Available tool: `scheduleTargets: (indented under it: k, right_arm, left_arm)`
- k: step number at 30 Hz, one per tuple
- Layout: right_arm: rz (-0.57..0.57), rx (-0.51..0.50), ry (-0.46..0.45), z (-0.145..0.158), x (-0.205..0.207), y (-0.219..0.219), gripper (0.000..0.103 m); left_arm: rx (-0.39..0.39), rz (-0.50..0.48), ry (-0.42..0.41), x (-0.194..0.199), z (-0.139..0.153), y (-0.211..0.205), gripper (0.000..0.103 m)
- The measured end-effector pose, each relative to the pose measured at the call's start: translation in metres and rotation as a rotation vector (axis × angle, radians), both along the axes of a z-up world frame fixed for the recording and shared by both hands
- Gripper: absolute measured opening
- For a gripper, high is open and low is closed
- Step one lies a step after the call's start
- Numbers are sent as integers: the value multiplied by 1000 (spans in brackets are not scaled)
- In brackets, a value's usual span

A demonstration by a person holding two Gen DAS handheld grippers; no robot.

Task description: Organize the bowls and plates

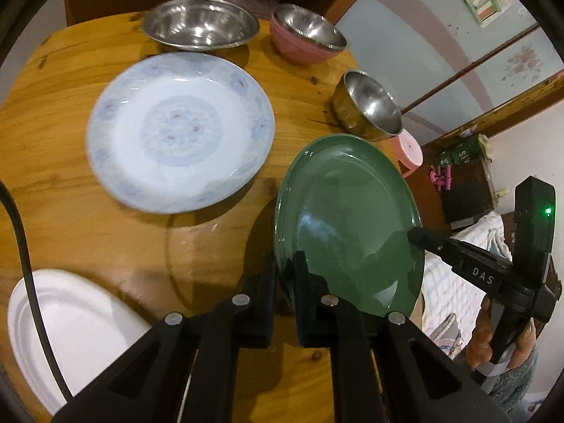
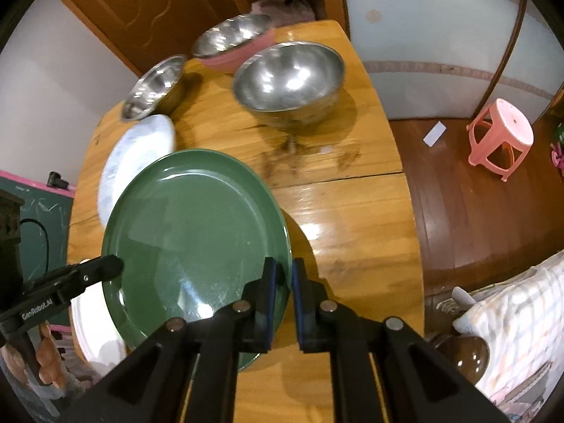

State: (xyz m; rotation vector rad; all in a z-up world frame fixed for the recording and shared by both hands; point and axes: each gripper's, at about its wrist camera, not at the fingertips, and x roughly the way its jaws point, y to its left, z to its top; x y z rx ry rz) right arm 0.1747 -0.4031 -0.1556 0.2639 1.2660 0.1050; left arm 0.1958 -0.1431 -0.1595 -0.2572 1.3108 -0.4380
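A green plate [image 1: 349, 218] [image 2: 197, 225] is held above the wooden table [image 1: 105, 243] by both grippers. My left gripper [image 1: 284, 268] is shut on its left rim; it also shows in the right wrist view [image 2: 112, 264]. My right gripper [image 2: 283, 275] is shut on its right rim; it also shows in the left wrist view [image 1: 417, 234]. A blue-patterned white plate [image 1: 179, 132] [image 2: 137, 155] lies on the table. A plain white plate [image 1: 70, 331] [image 2: 95, 328] lies at the near left. A wide steel bowl [image 1: 201, 23], a steel bowl in a pink bowl [image 1: 306, 35] and a small steel bowl [image 1: 368, 105] [image 2: 289, 81] stand at the back.
The table edge [image 2: 405, 183] drops off to a wooden floor with a pink stool [image 2: 500, 137]. A checked cloth [image 2: 521, 320] lies at the near right. A wooden door [image 2: 148, 10] and shelf stand behind the table.
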Motion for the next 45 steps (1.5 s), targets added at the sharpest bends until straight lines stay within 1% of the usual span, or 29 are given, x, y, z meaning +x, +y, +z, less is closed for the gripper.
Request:
scheduleTargets:
  k: [4,9,15,17,21,25,30,32,37,45]
  right_arm:
    - [35,1,-28,24,-22,28,8]
    - [109,9,-61,47,-47,82,7]
    - [204,32,-71,54,-68,148,7]
    - [235,46,-67,51,-73,169,7]
    - [280,50,-43,34,-79,209,7]
    - [308,15,-8,11,-81,240,7]
    - [302,-11,45,-18,-78,257,7]
    - [302,-18,61,-26,-76,262,7]
    - [314,-48,77,-38,-78,274,7]
    - [319,-83,77,-45,-77,282,7]
  left_arm:
    - [-8,23,-33,-22,23,34,7]
    - [11,65,-63,-55,41,88,7]
    - [46,161,-71,-93,48,160,7]
    - [56,204,-62,-102,42,184,8]
    - [67,280,-6,-113,20,223,8]
    - [81,313,45,-119,-9,243,9]
    - [96,331,118,-120,-48,255,10]
    - [97,334,133,-122,-56,260,10]
    - [127,331,138,-121,-70,266,10]
    - [128,328,134,-118,-72,266,10]
